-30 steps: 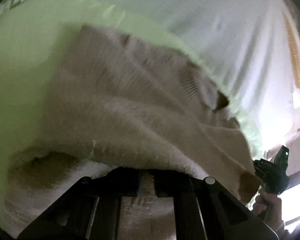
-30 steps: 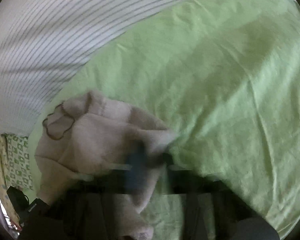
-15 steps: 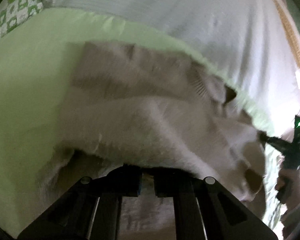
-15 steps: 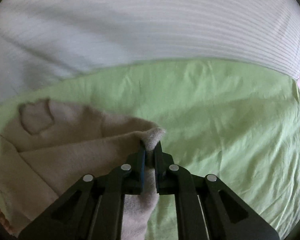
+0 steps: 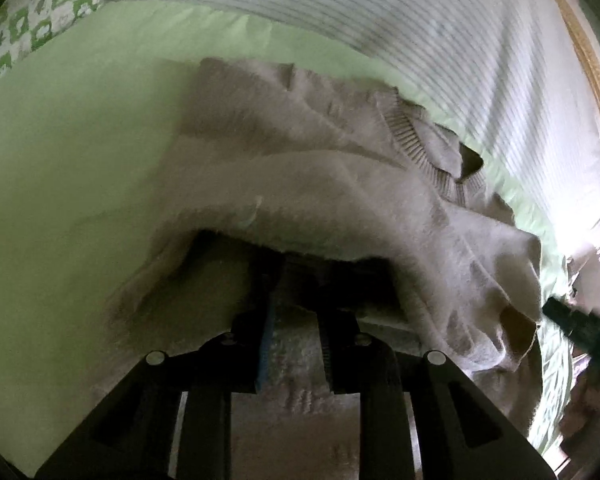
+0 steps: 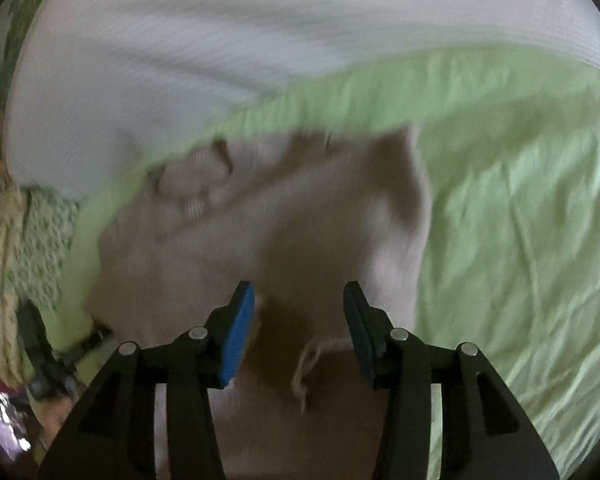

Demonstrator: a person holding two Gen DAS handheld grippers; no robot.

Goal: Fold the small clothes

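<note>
Garment: beige knit sweater (image 5: pixel 340 184) lies folded over on the green sheet (image 5: pixel 60 184), near the striped white pillow (image 5: pixel 420 24).
Left gripper (image 5: pixel 296 300): jaws just opening, narrow gap; sweater fabric between the 2 fingers, its folded edge draped over the tips. Pad contact: cannot tell.
Right gripper (image 6: pixel 299 300): jaws just opening, now spread wide; sweater lies below and beyond the tips, unheld.

light: dim, window glare right edge of left view | blur: right view smeared | edges: fisheye-bent, dark corners
</note>
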